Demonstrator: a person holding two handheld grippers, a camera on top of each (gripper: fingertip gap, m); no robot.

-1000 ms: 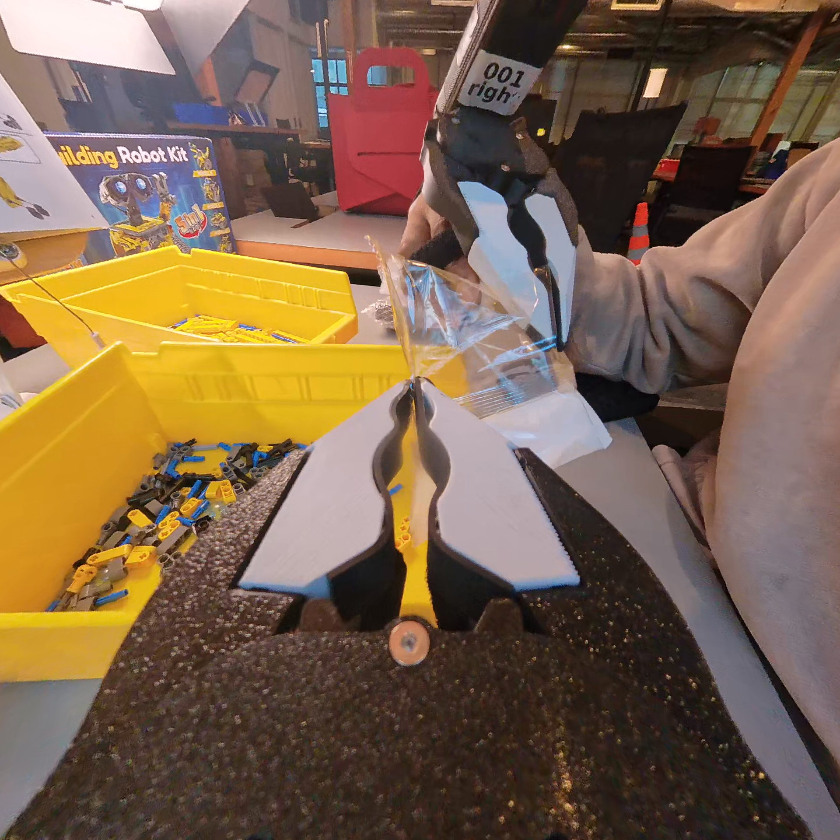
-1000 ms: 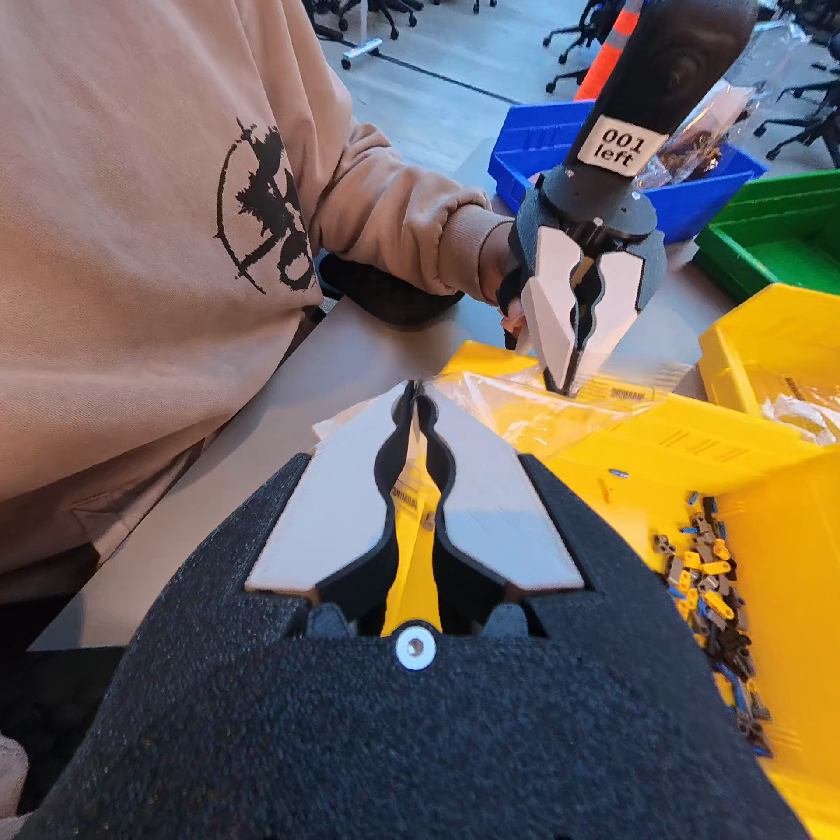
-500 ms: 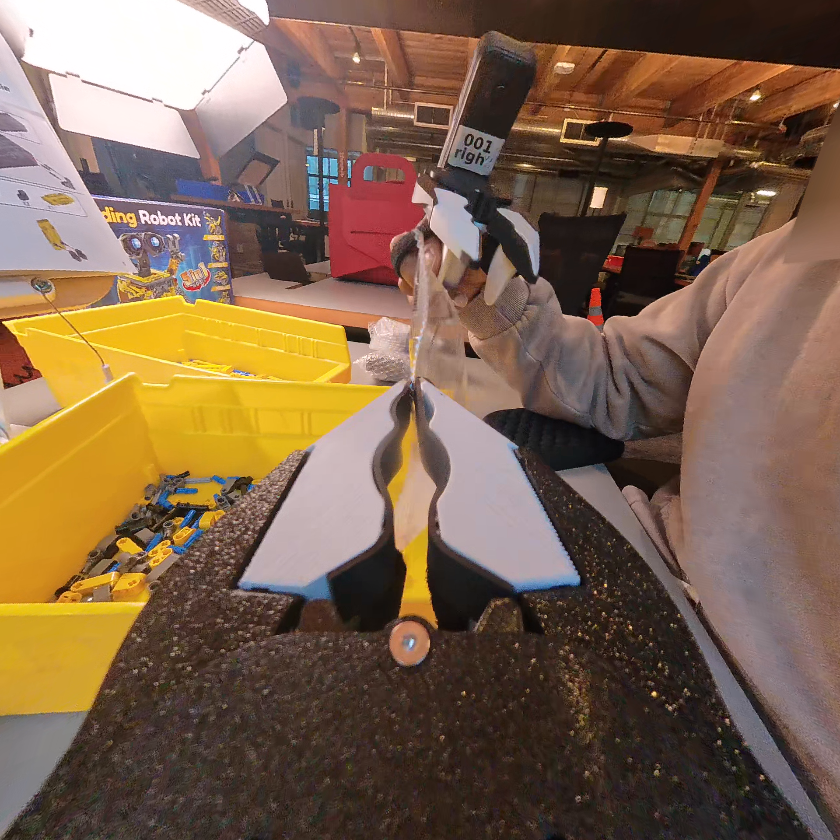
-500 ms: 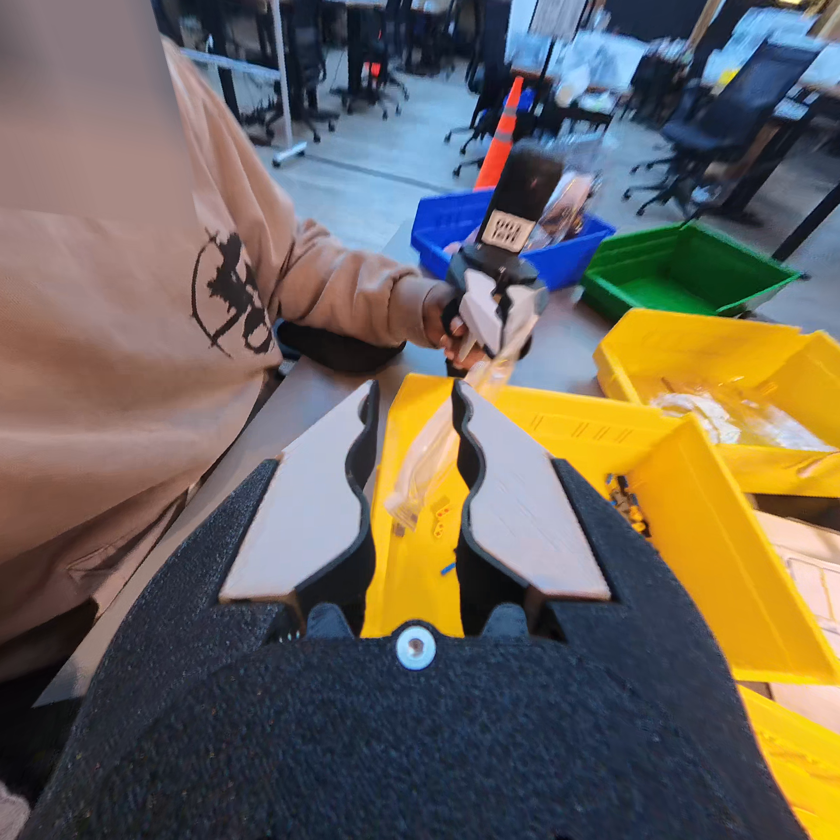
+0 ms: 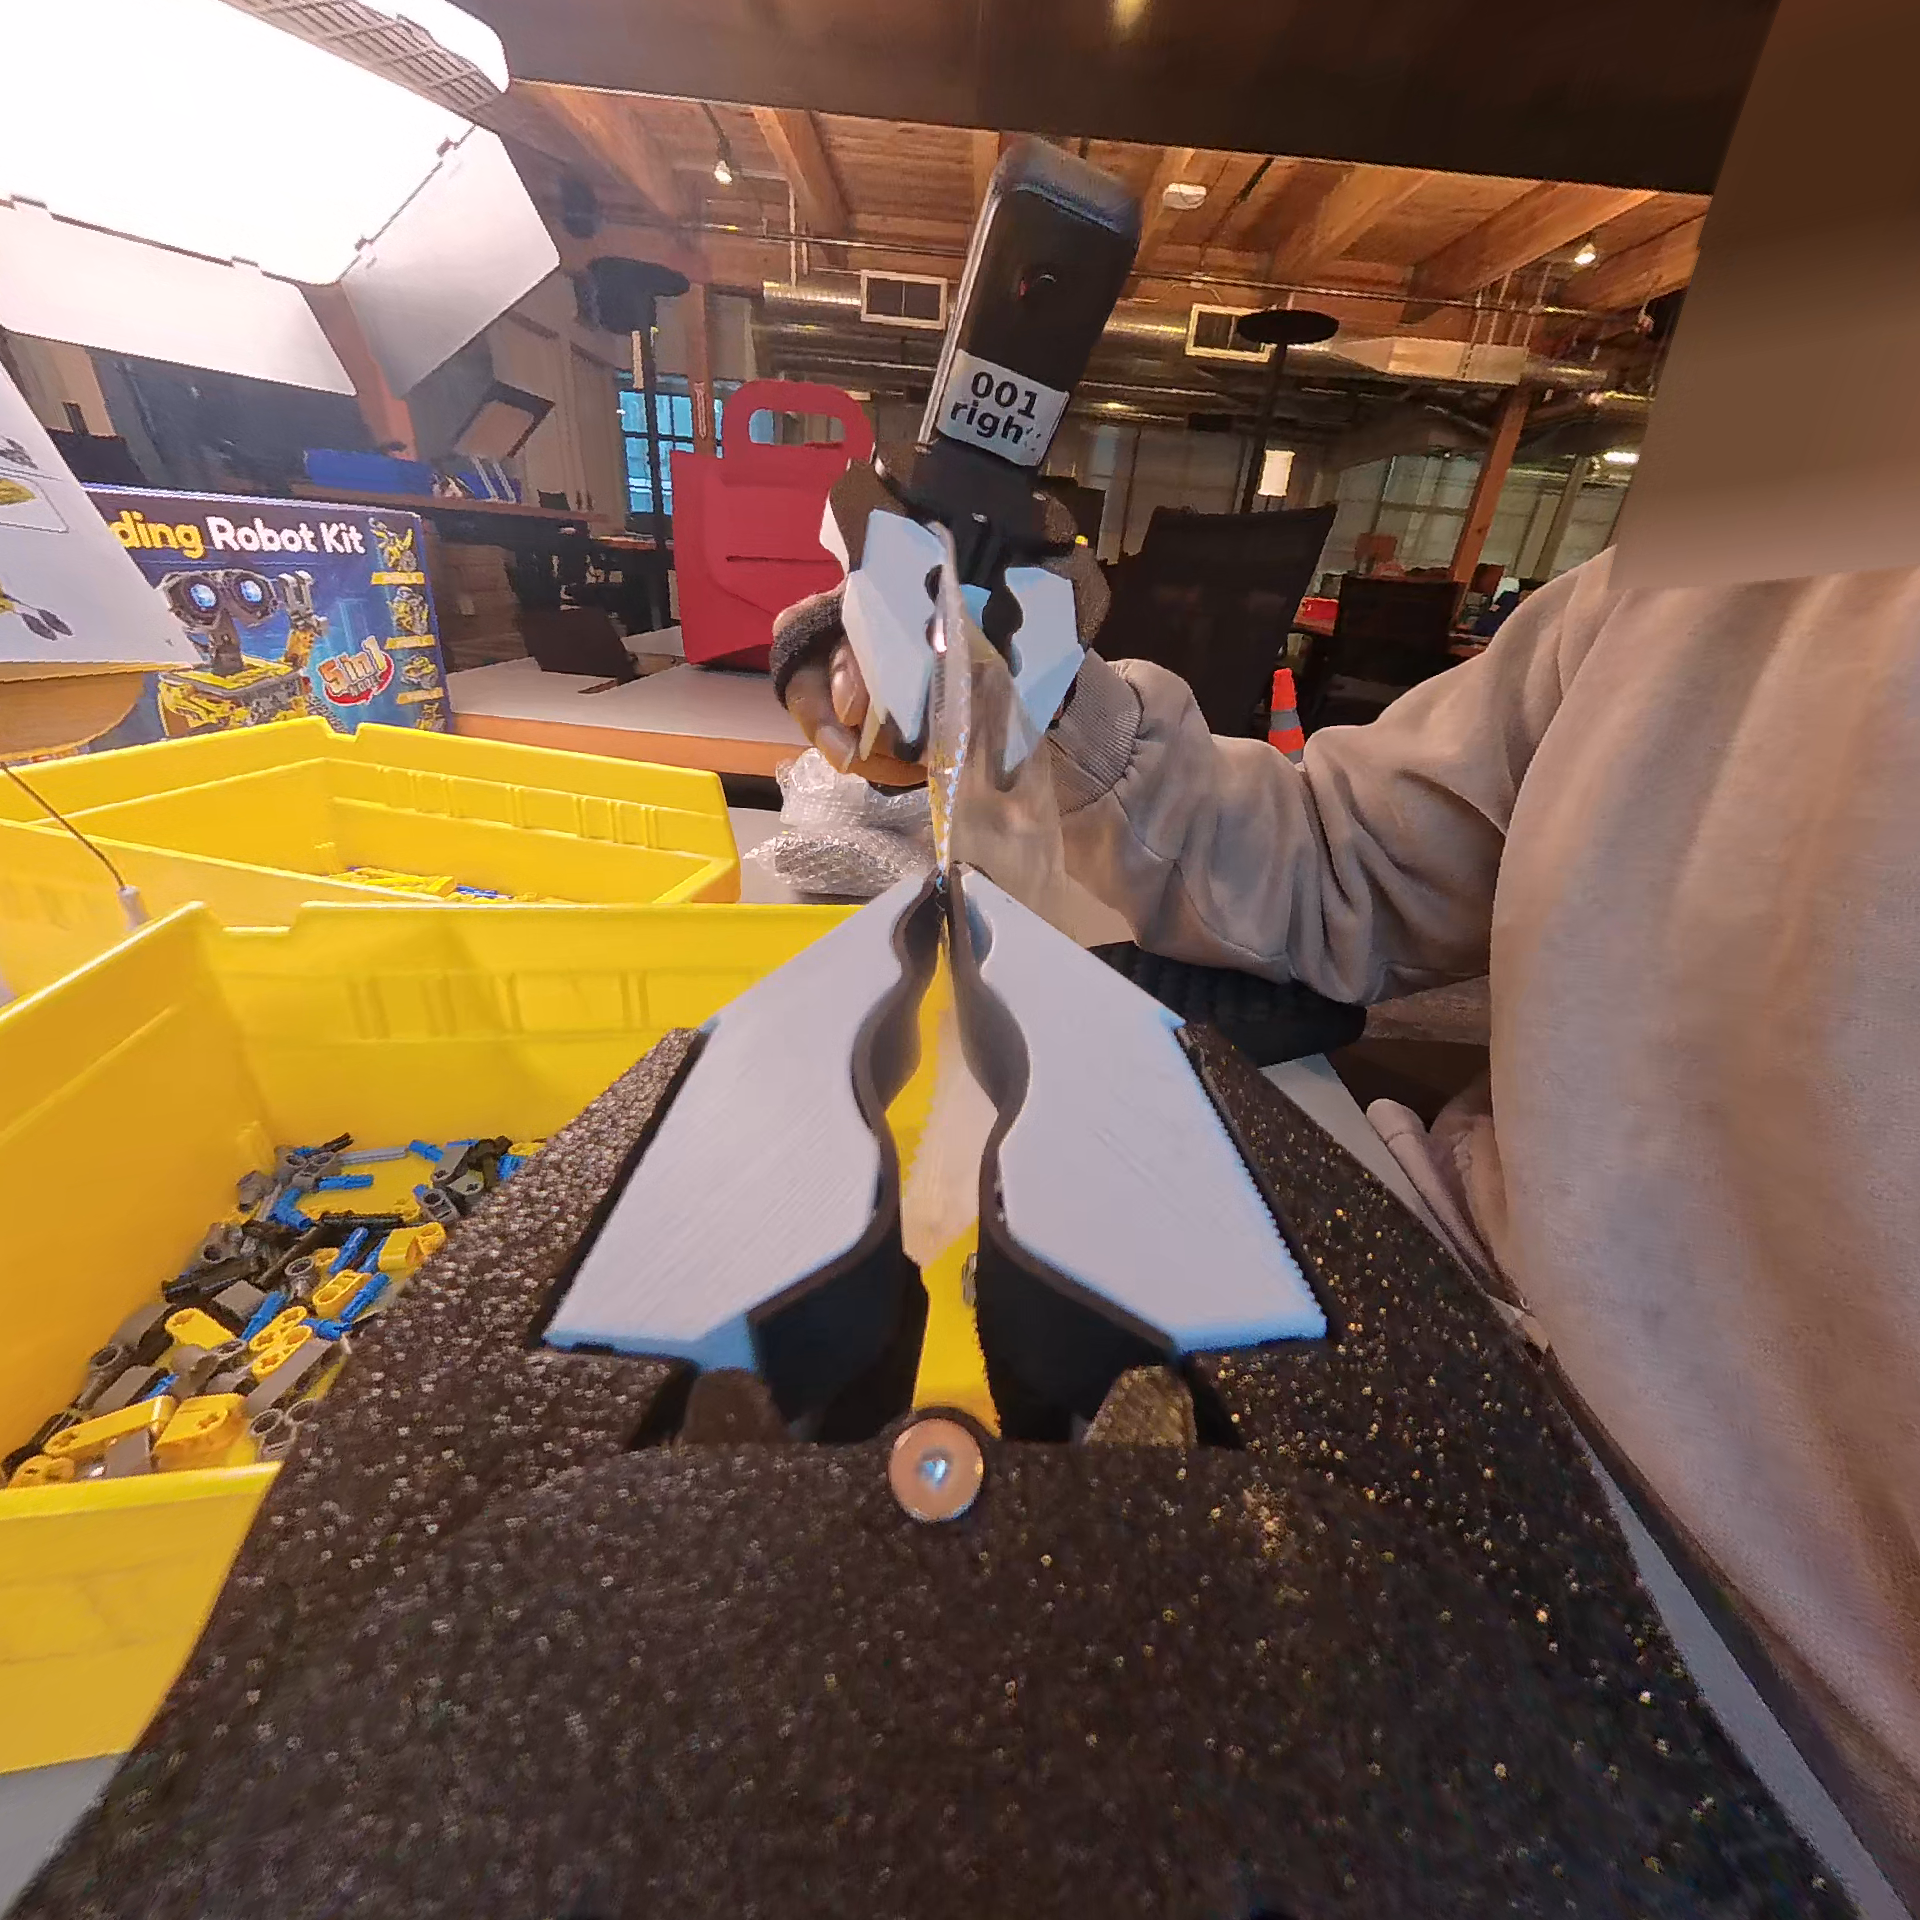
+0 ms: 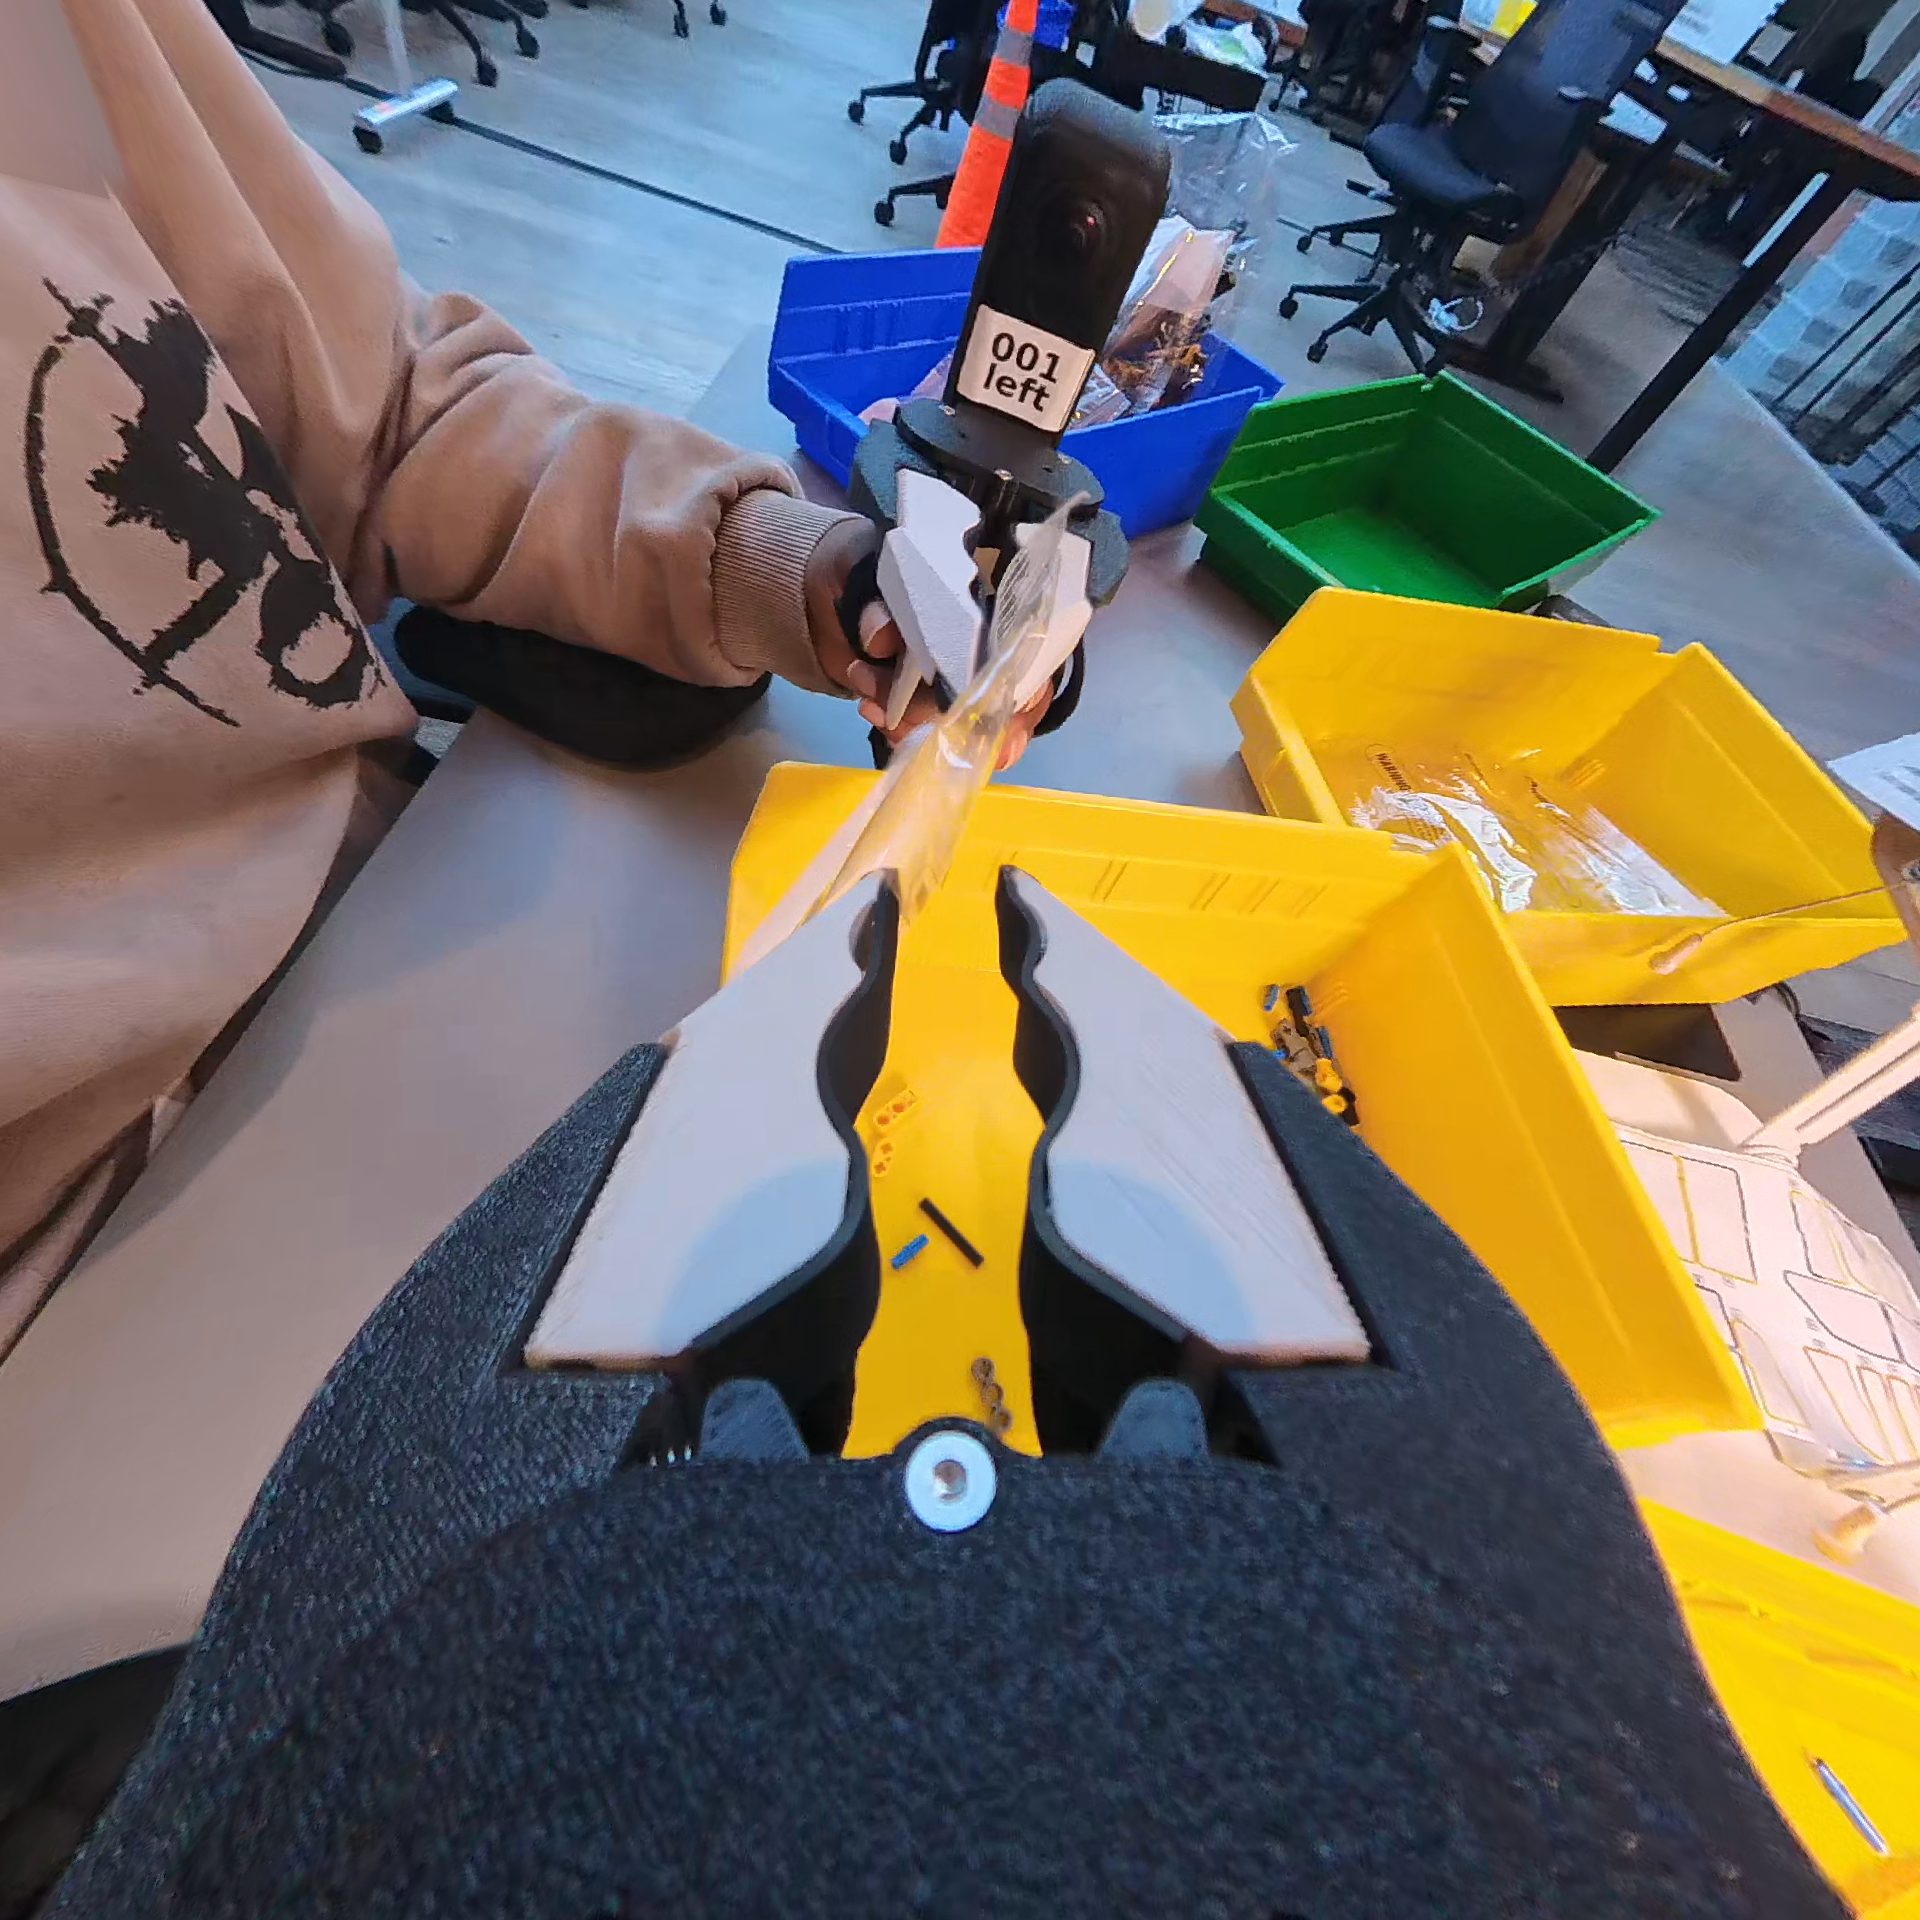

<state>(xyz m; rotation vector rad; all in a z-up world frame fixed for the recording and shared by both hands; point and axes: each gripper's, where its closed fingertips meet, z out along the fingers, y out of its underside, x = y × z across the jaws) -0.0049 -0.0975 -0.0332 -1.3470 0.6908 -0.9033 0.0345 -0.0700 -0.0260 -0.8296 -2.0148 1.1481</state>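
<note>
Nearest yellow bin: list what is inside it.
The nearest yellow bin holds small yellow, blue, grey and black building pieces, piled at one end, a few loose. The grippers' bodies cover part of its floor.

Left wrist view: camera sits behind left gripper [image 5: 951, 894], low over table, faces level toward right gripper [image 5: 951, 665] and room ceiling. Right wrist view: camera behind right gripper [image 6: 940, 894], higher, tilted down onto yellow bin [image 6: 1455, 1091]. Views face each other. Shared: yellow bin [image 5: 436, 997], clear bag [image 6: 935, 790], each other's gripper.
</note>
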